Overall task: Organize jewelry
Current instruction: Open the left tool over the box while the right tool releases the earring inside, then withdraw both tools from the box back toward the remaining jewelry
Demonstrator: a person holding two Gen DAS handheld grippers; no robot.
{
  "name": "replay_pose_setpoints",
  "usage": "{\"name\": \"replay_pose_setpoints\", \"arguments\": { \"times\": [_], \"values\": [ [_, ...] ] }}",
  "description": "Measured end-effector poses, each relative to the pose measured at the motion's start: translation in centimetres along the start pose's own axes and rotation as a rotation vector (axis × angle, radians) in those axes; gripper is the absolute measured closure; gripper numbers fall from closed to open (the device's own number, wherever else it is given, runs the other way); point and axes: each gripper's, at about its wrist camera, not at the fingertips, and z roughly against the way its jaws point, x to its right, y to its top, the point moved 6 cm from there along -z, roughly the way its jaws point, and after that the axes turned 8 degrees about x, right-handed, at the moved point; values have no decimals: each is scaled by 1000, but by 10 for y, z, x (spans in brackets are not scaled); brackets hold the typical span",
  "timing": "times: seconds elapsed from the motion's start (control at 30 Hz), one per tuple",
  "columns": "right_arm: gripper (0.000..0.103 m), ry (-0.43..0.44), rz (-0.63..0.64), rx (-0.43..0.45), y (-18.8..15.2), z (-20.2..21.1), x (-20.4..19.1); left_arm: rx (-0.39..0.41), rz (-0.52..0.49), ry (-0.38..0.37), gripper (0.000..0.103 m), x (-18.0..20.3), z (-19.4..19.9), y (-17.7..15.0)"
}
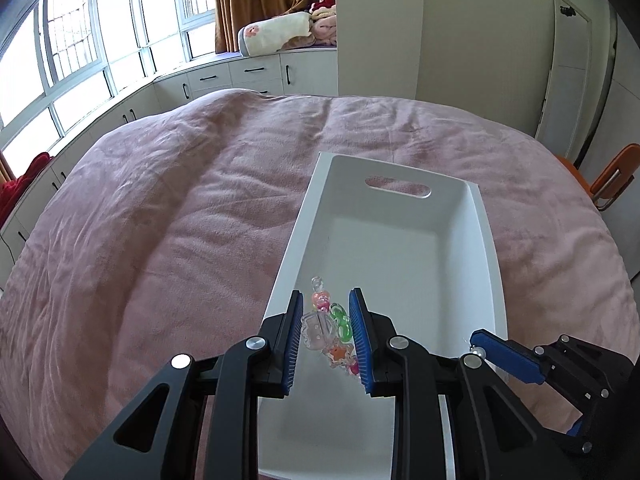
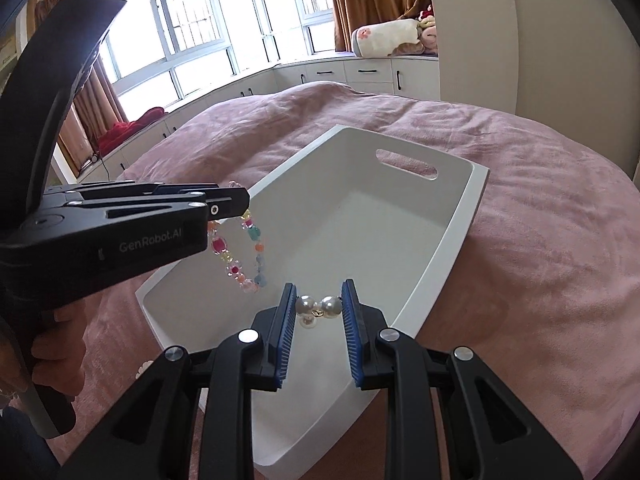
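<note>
A white rectangular bin with a handle slot lies on a pink bedspread; it also shows in the right wrist view. My left gripper is shut on a colourful bead bracelet and holds it above the bin's near end. From the right wrist view the bracelet hangs in a loop below the left gripper. My right gripper is shut on a pearl piece above the bin's near end. In the left wrist view the right gripper sits just right of mine.
The pink bedspread surrounds the bin. White cabinets and windows run along the far side. An orange chair stands at the right. A hand holds the left gripper's handle.
</note>
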Motion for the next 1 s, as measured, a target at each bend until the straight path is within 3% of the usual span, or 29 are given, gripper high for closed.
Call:
{"name": "replay_pose_setpoints", "arguments": {
  "times": [0.13, 0.23, 0.33, 0.4, 0.47, 0.8, 0.93, 1.0],
  "values": [
    [78, -4, -4, -8, -1, 1, 0, -10, -3, 4, 73, 0, -3, -5],
    [78, -16, 0, -15, -1, 2, -1, 10, -12, 12, 62, -1, 2, -6],
    [76, -20, 7, -13, 0, 3, -3, 18, -7, 10, 59, -3, 5, -4],
    [62, -25, 7, -5, 2, 5, -4, 21, 1, 12, 58, -4, 6, -3],
    [54, -33, 9, 8, 4, 7, -5, 29, 11, 13, 57, -7, 8, -1],
    [39, -41, 75, 70, 19, 26, -23, 104, 8, -8, 52, -12, 40, 10],
    [36, -45, 129, 111, 23, 41, -35, 184, 22, -7, 51, -18, 67, 14],
    [28, -54, 154, 133, 24, 50, -41, 226, 46, -15, 49, -25, 85, 14]
  ]
}}
